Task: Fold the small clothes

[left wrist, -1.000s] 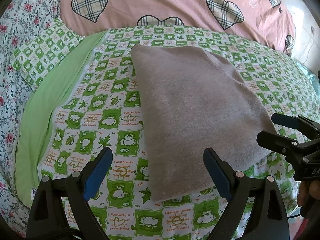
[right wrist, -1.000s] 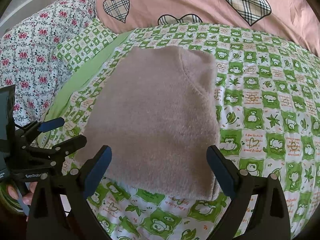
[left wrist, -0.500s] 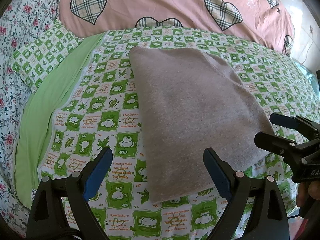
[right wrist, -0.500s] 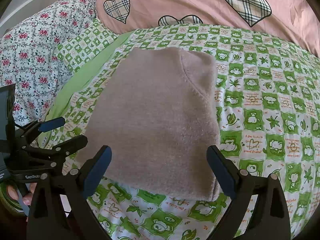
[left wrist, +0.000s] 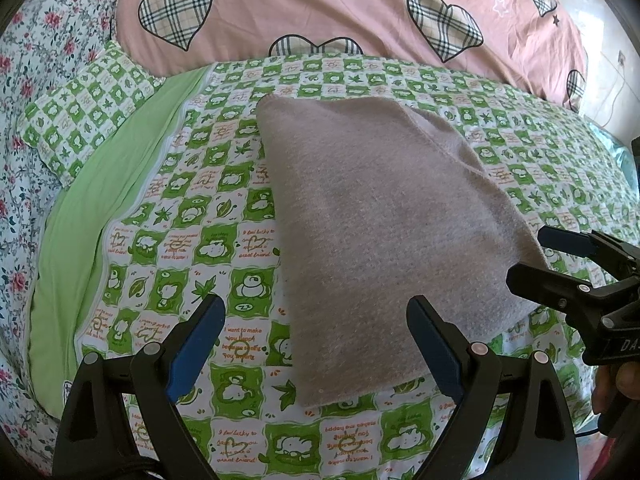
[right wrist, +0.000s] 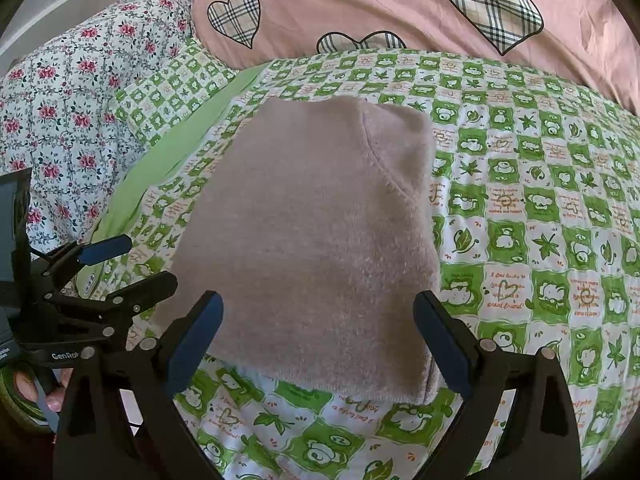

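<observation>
A folded grey-pink fuzzy garment (left wrist: 380, 216) lies flat on the green-and-white patterned bedsheet (left wrist: 176, 248); it also shows in the right wrist view (right wrist: 316, 240). My left gripper (left wrist: 316, 344) is open and empty, held just short of the garment's near left corner. My right gripper (right wrist: 318, 340) is open and empty, held over the garment's near edge. Each gripper shows in the other's view: the right one (left wrist: 560, 264) at the garment's right edge, the left one (right wrist: 120, 268) at its left edge.
A pink quilt with plaid hearts (left wrist: 360, 12) lies along the far side of the bed. A floral pillow (right wrist: 68, 96) and a green-checked pillow (left wrist: 88, 108) lie at the left. A plain green strip of sheet (left wrist: 92, 216) runs down the left side.
Both grippers have drawn back slightly toward me from the garment. The garment has not moved and both stay open.
</observation>
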A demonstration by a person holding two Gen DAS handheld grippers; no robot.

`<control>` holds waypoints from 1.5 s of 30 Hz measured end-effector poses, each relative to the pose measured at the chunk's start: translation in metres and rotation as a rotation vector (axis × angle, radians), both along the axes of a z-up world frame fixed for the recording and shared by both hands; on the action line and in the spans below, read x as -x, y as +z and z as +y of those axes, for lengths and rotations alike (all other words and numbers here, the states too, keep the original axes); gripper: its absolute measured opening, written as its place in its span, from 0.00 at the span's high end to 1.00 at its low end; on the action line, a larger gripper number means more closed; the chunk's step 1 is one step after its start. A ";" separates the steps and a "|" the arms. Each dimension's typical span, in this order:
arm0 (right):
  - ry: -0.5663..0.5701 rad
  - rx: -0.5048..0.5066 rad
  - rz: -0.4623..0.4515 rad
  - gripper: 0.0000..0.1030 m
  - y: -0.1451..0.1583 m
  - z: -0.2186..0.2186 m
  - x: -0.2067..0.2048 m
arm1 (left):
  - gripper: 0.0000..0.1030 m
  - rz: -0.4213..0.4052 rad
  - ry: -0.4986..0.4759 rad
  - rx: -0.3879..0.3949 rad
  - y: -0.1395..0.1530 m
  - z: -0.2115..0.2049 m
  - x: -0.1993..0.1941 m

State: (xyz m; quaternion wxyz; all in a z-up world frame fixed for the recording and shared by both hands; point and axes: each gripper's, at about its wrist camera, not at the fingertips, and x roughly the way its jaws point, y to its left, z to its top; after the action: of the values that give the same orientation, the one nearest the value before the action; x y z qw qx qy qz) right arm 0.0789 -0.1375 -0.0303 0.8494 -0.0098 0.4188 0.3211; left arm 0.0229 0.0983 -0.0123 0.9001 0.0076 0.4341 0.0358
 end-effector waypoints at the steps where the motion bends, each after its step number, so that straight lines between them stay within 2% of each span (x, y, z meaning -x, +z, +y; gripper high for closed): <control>1: -0.001 0.001 -0.001 0.07 0.001 0.000 0.000 | 0.10 0.000 0.000 0.001 0.000 0.000 0.000; 24: 0.002 -0.003 -0.004 0.07 0.002 0.000 -0.002 | 0.10 0.001 -0.003 0.003 0.000 -0.001 -0.002; 30: -0.011 -0.006 -0.012 0.07 0.010 -0.001 -0.014 | 0.10 -0.011 -0.001 0.006 0.003 0.000 -0.013; 45: -0.025 -0.019 -0.005 0.06 0.006 -0.002 -0.028 | 0.10 -0.006 0.020 0.000 0.002 0.010 -0.029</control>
State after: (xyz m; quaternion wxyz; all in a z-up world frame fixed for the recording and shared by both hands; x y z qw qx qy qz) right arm 0.1071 -0.1394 -0.0246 0.8545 0.0029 0.4135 0.3144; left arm 0.0523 0.1084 -0.0108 0.9010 0.0029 0.4314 0.0447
